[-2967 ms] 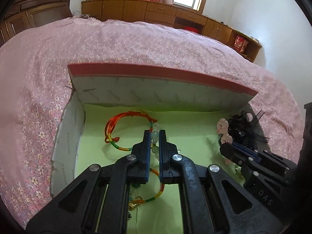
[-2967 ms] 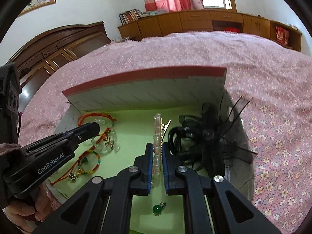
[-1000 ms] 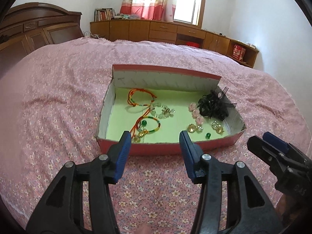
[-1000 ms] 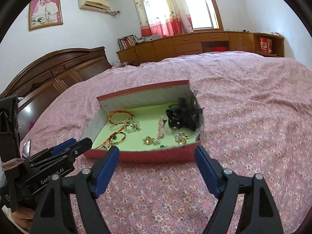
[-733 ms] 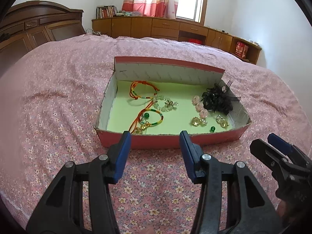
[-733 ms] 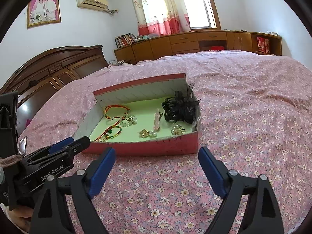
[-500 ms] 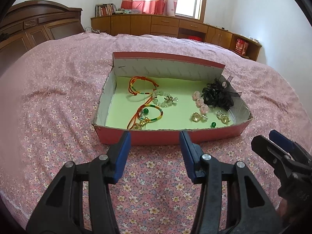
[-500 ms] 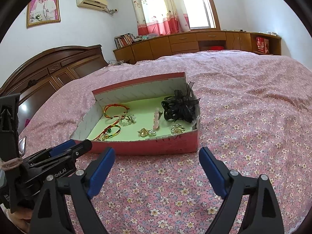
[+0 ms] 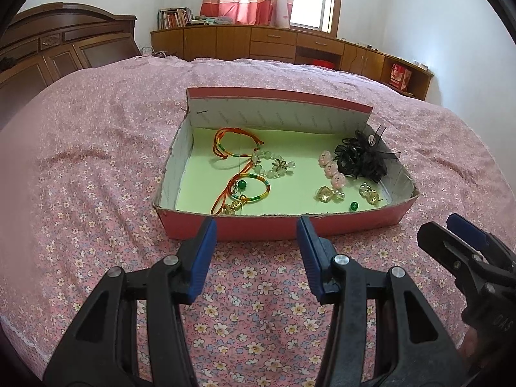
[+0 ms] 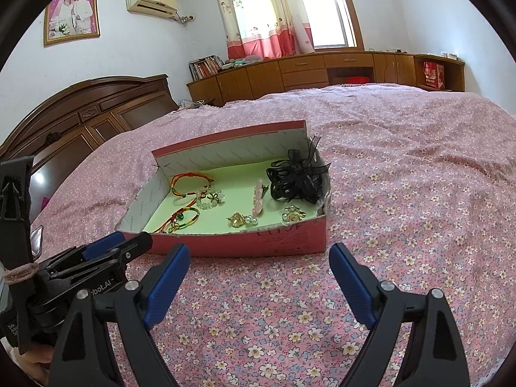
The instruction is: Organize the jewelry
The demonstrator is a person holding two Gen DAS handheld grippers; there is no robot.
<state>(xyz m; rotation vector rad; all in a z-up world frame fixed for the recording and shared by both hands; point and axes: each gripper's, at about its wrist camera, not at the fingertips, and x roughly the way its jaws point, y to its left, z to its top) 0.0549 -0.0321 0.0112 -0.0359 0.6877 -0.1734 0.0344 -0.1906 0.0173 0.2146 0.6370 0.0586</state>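
A shallow red cardboard box (image 9: 283,225) with a pale green floor sits on a bed covered by a pink flowered bedspread (image 9: 90,148), and all the jewelry lies inside it. Toward the box's left end are a red-and-orange cord bracelet (image 9: 230,143), a bracelet of pale beads (image 9: 274,167) just in front of it, and a rainbow-striped bangle with a green bead (image 9: 250,190) nearest the front wall. At the right end a black ribbon hair clip (image 9: 361,158) rests against the side wall, with a row of pink flower beads (image 9: 332,169) touching its left edge. Two gold-coloured earrings (image 9: 325,193) and a small loose green bead (image 9: 353,206) lie near the front right corner.

The left tool (image 9: 256,251) hovers over the bedspread just short of the box's front wall, its jaws moderately apart and holding nothing. The right tool (image 10: 258,277) hangs beside it, also short of the box, with jaws spread wide and empty; they have just been opening further. The box's front wall stands between both tools and the jewelry, and its tall back flap rises behind.

Around the bed are a dark carved wooden headboard (image 10: 84,113), a long run of low wooden cabinets (image 10: 322,71) under a curtained window (image 10: 280,9), a row of books (image 10: 206,64), a wall air conditioner (image 10: 151,1) and a framed portrait (image 10: 71,14).
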